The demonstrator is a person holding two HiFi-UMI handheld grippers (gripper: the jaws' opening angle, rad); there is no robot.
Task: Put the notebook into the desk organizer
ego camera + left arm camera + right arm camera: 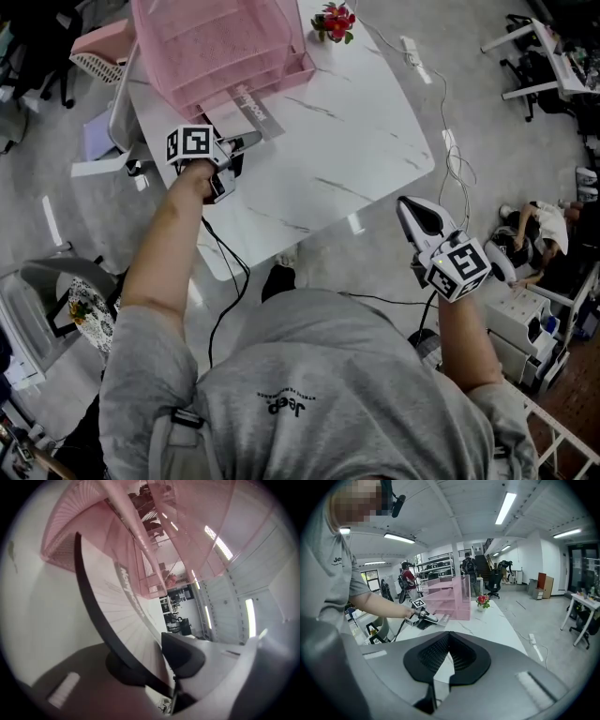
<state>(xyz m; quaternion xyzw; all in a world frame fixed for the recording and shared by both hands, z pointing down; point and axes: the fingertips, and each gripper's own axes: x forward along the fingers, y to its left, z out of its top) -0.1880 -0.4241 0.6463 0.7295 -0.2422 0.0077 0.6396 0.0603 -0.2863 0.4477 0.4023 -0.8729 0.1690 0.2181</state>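
My left gripper (pixel 246 142) sits low over the table's (pixel 366 141) left edge, right at the open front of the pink desk organizer (pixel 216 47). The organizer stands on the far left corner of the table. The notebook (pixel 255 111) lies with its far end pushed in under the organizer's pink mesh tiers, while its near end sticks out toward me. That near end runs between my left jaws.

In the left gripper view the notebook's dark edge crosses in front of one pad (pixel 123 668), and the other pad (pixel 185 654) stands just off its pale lined face. So the jaws are a little spread, with the notebook between them but not pinched.

My right gripper (pixel 408 211) is well apart from all this — held up in the air off the table's near right corner, over the floor (pixel 487 122). Its pads meet at the tips, pressed together, with nothing between them. Its own view looks back across the table at the organizer and my left arm.

A small pot of red flowers (pixel 335 21) stands at the table's far edge, just beside the organizer's right side and touching neither it nor the notebook.
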